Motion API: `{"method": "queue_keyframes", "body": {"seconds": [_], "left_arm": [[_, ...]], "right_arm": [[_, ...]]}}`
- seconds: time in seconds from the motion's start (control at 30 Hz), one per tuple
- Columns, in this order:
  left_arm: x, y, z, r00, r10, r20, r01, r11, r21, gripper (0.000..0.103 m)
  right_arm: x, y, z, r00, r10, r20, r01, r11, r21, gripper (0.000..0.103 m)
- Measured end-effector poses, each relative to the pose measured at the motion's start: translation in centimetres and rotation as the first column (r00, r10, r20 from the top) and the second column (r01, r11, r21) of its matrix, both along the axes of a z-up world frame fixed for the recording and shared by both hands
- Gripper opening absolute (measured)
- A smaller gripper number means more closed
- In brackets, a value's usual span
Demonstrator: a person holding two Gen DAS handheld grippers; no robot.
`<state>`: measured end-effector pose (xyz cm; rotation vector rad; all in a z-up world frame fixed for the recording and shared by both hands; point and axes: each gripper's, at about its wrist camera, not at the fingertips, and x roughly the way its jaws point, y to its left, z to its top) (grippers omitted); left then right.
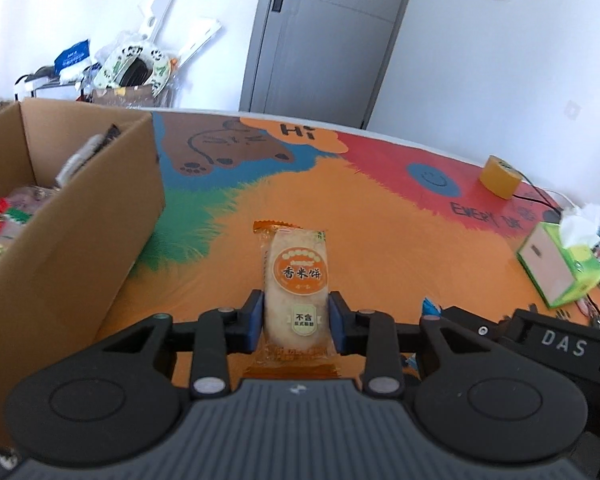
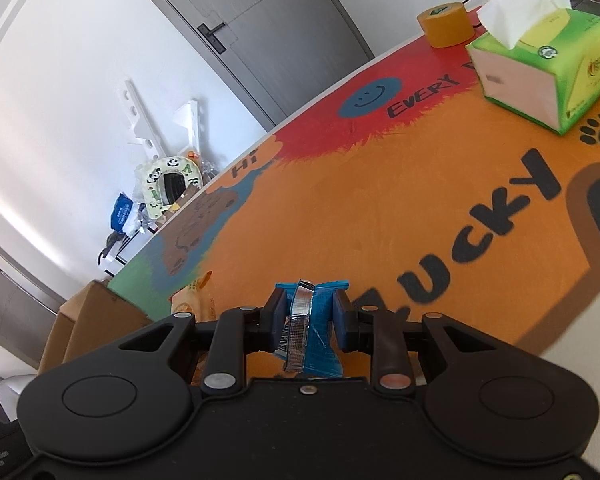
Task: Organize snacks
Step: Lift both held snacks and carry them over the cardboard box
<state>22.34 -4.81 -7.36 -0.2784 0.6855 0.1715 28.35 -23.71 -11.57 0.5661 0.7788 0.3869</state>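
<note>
My left gripper (image 1: 296, 308) is shut on a rice cracker packet (image 1: 296, 280), orange and white with an orange round label, held lengthwise over the colourful table mat. A cardboard box (image 1: 80, 216) stands to its left, open, with several snack packets (image 1: 4, 228) inside. My right gripper (image 2: 309, 314) is shut on a blue and silver snack packet (image 2: 306, 328), crumpled between the pads, above the orange part of the mat. The rice cracker packet (image 2: 192, 304) and the box (image 2: 88, 320) show at the left of the right wrist view.
A green tissue box (image 1: 560, 268) (image 2: 548, 64) and a yellow tape roll (image 1: 500, 176) (image 2: 446, 24) sit at the mat's right side, with black cables near them. Behind the table are a grey door (image 1: 324, 36) and a cluttered shelf (image 1: 120, 72).
</note>
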Motion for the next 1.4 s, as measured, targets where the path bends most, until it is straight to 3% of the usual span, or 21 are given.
{"method": "queue_keyframes", "body": {"seconds": [0.63,1.13,1.4], "left_arm": [[-8.2,3.0,5.4,0.986,0.024,0.166,-0.021,1.000,-0.024,0.033],[-12.7,8.1,8.2,0.967,0.103,0.233,-0.091,0.994,-0.060,0.033],[-14.0,10.9,8.2,0.959,0.150,0.239,-0.135,0.988,-0.077,0.033]], "right_arm": [[-5.6,1.8,5.6,0.983,0.063,0.172,-0.062,0.998,-0.011,0.026],[-8.7,6.5,8.9,0.957,0.160,0.242,-0.155,0.987,-0.043,0.026],[-9.5,9.4,10.0,0.941,0.212,0.263,-0.201,0.977,-0.069,0.026]]}}
